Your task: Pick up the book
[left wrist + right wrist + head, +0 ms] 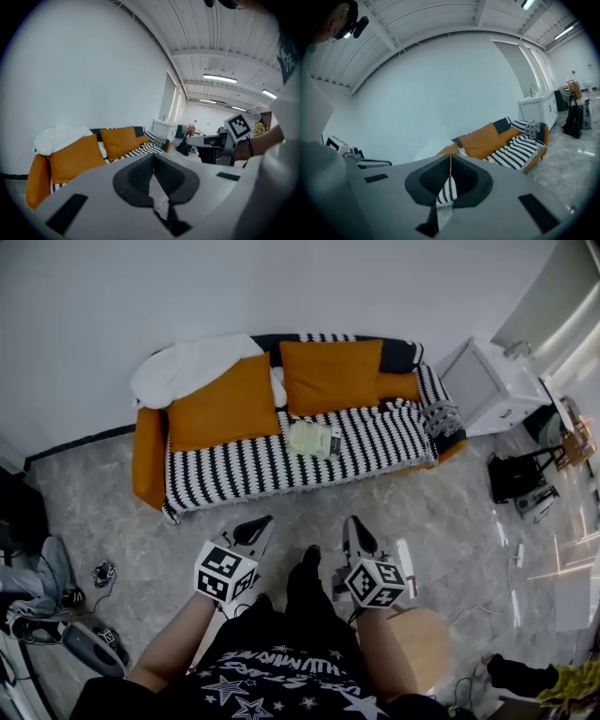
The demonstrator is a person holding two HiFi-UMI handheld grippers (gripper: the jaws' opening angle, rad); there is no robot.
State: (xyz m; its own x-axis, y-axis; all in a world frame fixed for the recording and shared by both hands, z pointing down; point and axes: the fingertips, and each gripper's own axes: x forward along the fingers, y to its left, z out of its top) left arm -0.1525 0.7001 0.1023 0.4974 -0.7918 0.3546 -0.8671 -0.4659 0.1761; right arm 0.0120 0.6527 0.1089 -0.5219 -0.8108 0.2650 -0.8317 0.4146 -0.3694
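With left gripper (255, 527) and right gripper (355, 529) both clenched on nothing, we should near the sofa (225, 474), open one, and pinch the edge of what seems the book (314, 439).

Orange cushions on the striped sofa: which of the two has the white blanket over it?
The left orange square cushion in the head view: the white blanket drapes over its top edge. The right orange cushion stands bare, behind the pale book.
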